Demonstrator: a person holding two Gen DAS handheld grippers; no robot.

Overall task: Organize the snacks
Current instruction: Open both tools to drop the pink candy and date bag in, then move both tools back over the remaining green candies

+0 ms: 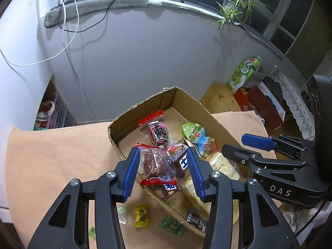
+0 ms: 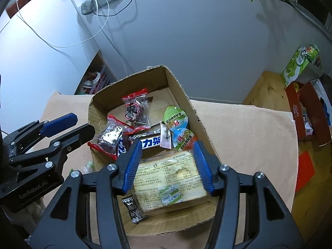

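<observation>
Both hand-held grippers, left and right, hang spread wide and empty over the cardboard box, a red-ended snack packet lying between the left's fingers.

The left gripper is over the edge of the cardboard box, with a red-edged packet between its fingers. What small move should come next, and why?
Probably withdraw the left gripper toward the loose sweets on the cloth. Its jaws stand wide and do not touch the red-edged packet, which lies on the rim of the cardboard box, while a yellow candy and a green packet lie outside.
</observation>
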